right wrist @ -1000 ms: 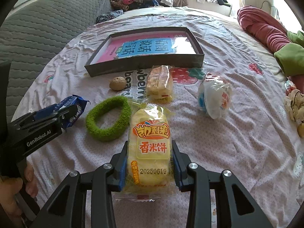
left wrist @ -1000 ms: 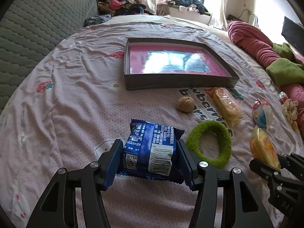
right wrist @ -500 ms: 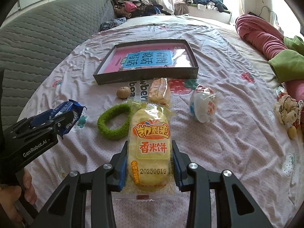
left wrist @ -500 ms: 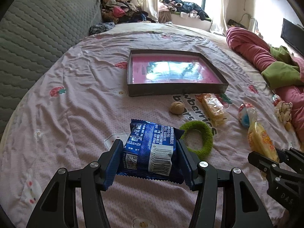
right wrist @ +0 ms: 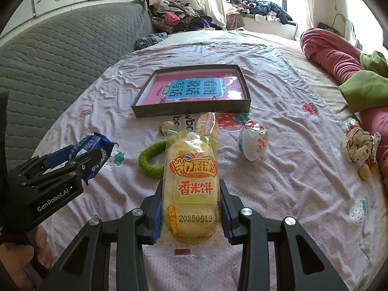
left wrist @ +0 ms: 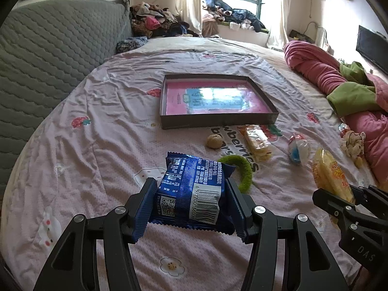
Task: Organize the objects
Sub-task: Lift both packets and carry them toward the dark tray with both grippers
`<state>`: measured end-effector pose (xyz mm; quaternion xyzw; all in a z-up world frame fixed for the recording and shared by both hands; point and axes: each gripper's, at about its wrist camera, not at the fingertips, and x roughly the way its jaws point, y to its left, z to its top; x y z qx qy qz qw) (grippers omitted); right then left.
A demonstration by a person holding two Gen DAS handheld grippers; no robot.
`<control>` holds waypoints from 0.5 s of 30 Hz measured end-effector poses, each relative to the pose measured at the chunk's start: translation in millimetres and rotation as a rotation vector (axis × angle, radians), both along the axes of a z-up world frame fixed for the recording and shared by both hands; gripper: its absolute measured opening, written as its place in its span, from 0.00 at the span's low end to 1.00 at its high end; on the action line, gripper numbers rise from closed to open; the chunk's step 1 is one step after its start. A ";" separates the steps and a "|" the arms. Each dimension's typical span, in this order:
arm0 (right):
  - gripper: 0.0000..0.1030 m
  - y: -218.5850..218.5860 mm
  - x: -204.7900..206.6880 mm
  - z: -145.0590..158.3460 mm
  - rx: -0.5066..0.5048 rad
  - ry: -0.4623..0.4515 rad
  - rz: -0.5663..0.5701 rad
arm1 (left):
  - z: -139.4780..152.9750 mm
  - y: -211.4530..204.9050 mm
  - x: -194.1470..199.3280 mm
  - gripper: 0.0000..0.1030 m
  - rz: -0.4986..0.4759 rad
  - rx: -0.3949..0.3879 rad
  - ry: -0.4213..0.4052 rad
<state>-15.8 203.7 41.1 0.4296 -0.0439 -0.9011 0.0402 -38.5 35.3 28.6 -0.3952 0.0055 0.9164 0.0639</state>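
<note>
The left gripper (left wrist: pixel 191 203) is clamping a blue snack packet (left wrist: pixel 194 194) between its two pads, the barcode end lying nearest the camera and the far edge sticking out past the fingertips. The right gripper (right wrist: pixel 190 208) is squeezing a yellow rice-cake packet (right wrist: pixel 191 181) lengthwise, its clear sealed end hanging back below the pads toward the camera. Both packets are hanging clear of the bedsheet (left wrist: pixel 97 145).

Just beyond the left gripper's tips, a green fuzzy ring (left wrist: pixel 242 172) is lying on the sheet, half hidden behind the blue packet; in the right view the same ring (right wrist: pixel 150 162) is partly covered by the rice-cake packet. Farther ahead a small brown walnut-like ball (left wrist: pixel 214 141) and a clear-wrapped biscuit pack (left wrist: pixel 257 139) are lying side by side, with a white-and-blue wrapped snack (right wrist: pixel 253 143) off to the right. Beyond them all, a shallow dark tray (left wrist: pixel 218 122) is sitting with a pink book (right wrist: pixel 194 89) inside; glare is washing out the cover in the left view.

At the far right a small plush toy (right wrist: pixel 361 145) is lying against a pink quilt (left wrist: pixel 320 72). A hand (right wrist: pixel 19 254) is showing only in part at the lower left edge of the right view.
</note>
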 end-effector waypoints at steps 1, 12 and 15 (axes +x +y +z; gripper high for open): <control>0.38 1.1 2.1 2.2 -0.003 0.005 -0.001 | 1.6 0.9 1.6 0.57 0.000 0.000 0.002; 0.38 9.0 15.2 20.3 0.002 0.040 -0.006 | 17.5 8.1 18.6 0.57 0.003 0.003 0.027; 0.38 9.3 15.4 26.8 0.010 0.054 0.000 | 21.2 7.0 21.4 0.57 0.009 0.005 0.035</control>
